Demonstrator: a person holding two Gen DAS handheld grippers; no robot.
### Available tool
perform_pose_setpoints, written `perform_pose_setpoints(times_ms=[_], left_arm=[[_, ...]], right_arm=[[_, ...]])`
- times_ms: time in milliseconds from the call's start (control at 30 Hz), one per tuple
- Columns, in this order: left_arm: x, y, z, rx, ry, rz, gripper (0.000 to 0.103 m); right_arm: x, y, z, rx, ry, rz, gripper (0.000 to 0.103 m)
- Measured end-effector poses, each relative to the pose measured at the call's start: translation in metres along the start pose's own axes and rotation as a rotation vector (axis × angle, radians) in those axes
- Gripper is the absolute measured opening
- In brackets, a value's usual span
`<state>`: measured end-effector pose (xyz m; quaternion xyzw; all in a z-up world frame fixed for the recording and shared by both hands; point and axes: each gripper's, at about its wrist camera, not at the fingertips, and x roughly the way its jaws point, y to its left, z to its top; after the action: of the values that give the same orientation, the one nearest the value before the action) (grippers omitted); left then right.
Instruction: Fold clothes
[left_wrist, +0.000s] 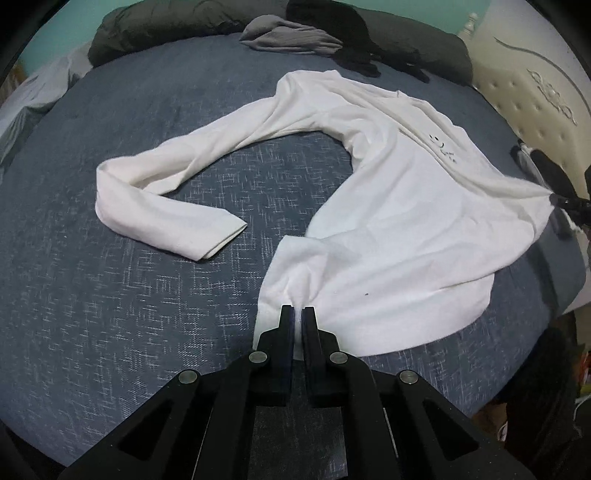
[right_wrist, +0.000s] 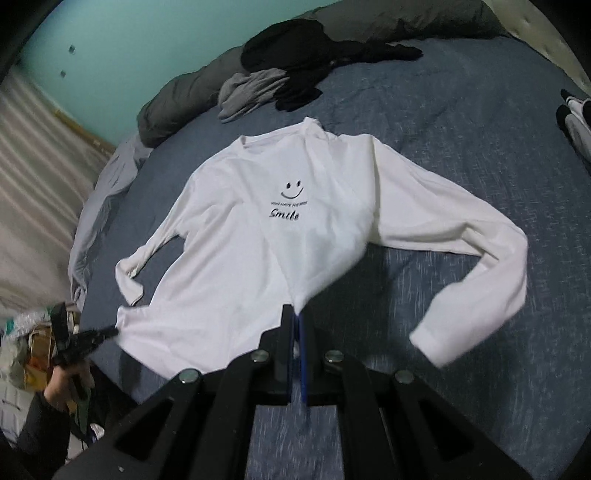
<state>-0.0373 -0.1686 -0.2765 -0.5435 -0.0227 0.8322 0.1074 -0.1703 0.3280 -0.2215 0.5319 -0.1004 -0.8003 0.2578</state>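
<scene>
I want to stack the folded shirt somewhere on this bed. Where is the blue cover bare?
Bare blue bedspread lies beside the white long-sleeved smiley shirt, outside its bent sleeve, and again inside that sleeve's curve. The far edge is crowded: grey garment, black clothes, dark green duvet. Both grippers pinch the hem.

wall (right_wrist: 122, 40): teal | bed (left_wrist: 110, 295): blue cover | headboard (left_wrist: 517, 85): cream, tufted
</scene>
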Motion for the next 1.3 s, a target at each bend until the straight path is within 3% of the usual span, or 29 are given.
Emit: perform_pose_setpoints(times_ms=[100,167,200,233,300,467,633,767,867,933,1000,1133,1300], left_arm=[[0.007,0.001,0.001,-0.014,0.013,0.002,0.004],[0.012,0.004,0.003,-0.026,0.018,-0.001,0.004],[0.013,0.005,0.003,-0.032,0.019,-0.004,0.004],[0.015,0.007,0.004,-0.037,0.02,-0.006,0.004],[0.016,0.01,0.007,-0.041,0.02,-0.01,0.004],[0.016,0.013,0.011,-0.042,0.014,-0.014,0.004],[0.015,0.01,0.014,-0.042,0.01,-0.013,0.004],[0.01,0.006,0.017,-0.036,0.003,-0.012,0.004],[0.005,0.004,0.019,-0.026,-0.004,-0.011,0.004],[0.002,0.003,0.021,-0.025,-0.01,-0.013,0.004],[0.0,0.003,0.022,-0.024,-0.014,-0.014,0.004],[-0.011,0.003,0.026,-0.013,-0.028,-0.015,0.004],[-0.024,0.0,0.036,0.009,-0.047,-0.005,0.004]], right_arm=[[0.017,-0.008,0.0,0.008,0.014,-0.05,0.004],[0.019,-0.019,-0.005,0.033,0.007,-0.075,0.015],[0.016,-0.026,-0.008,0.044,-0.002,-0.082,0.032],[0.013,-0.033,-0.011,0.056,-0.011,-0.089,0.043],[0.006,-0.049,-0.019,0.081,-0.029,-0.093,0.045],[0.003,-0.061,-0.053,0.016,0.074,-0.048,0.045],[0.037,-0.032,-0.079,-0.125,0.194,-0.037,0.045],[0.063,-0.023,-0.077,-0.117,0.212,-0.055,0.045],[0.077,-0.025,-0.072,-0.061,0.211,-0.038,0.043],[0.079,-0.023,-0.07,-0.047,0.201,-0.031,0.013],[0.075,-0.016,-0.069,-0.069,0.184,-0.031,0.007],[0.05,-0.002,-0.053,-0.095,0.129,0.008,0.006],[0.01,0.025,-0.001,-0.129,0.018,0.055,0.005]])
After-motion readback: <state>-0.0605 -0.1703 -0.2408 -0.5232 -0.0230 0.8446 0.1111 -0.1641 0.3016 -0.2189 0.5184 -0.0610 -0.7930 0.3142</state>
